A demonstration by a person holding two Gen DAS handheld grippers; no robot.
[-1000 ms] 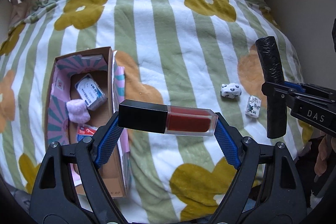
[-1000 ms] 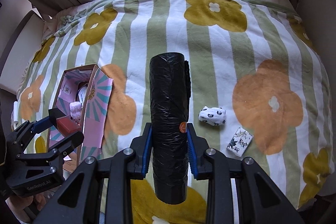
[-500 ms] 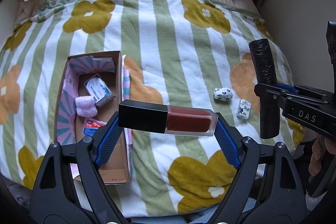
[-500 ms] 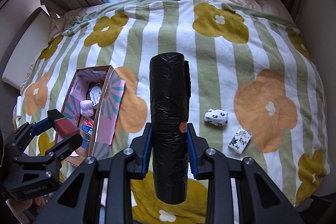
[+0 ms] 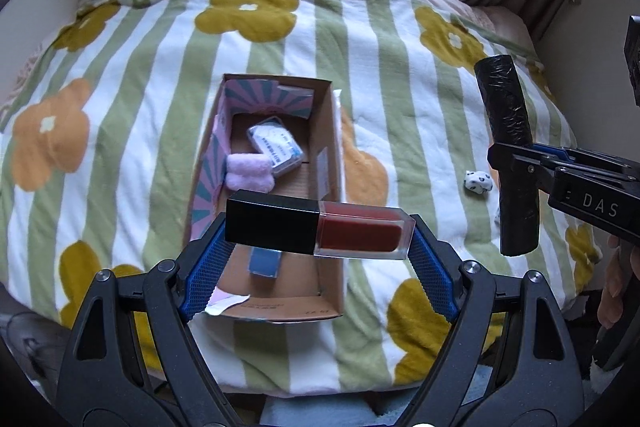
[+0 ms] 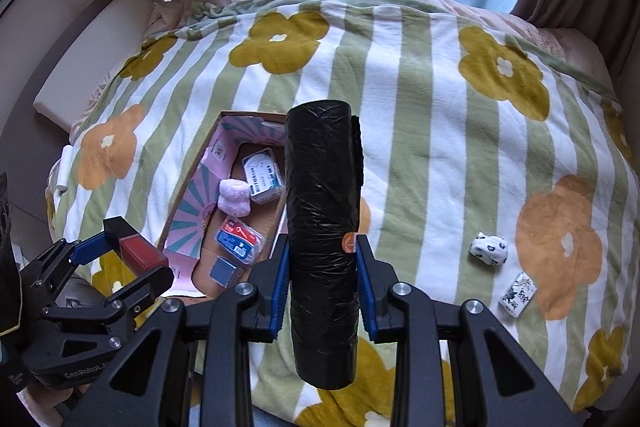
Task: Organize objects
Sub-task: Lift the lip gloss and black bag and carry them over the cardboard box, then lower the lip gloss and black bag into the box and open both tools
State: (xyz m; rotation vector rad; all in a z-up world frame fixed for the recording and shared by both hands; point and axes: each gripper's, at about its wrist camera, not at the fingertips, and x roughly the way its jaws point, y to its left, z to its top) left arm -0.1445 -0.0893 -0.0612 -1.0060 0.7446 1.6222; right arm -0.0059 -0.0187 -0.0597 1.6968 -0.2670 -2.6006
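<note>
Left gripper (image 5: 318,241) clamps a lip gloss (image 5: 318,233) endwise over the box (image 5: 326,131) near the bed's front edge. Right gripper (image 6: 322,277) grips a black roll (image 6: 322,211). Four items are boxed; two trinkets (image 6: 489,248) lie loose toward the right edge.

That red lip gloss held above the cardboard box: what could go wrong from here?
The lip gloss is pinched only at its two ends by the left gripper, so it might twist out. Dropped from here, it could hit the packets already in the box. The black bag roll in the right gripper stands tall and could tip the box wall.
</note>
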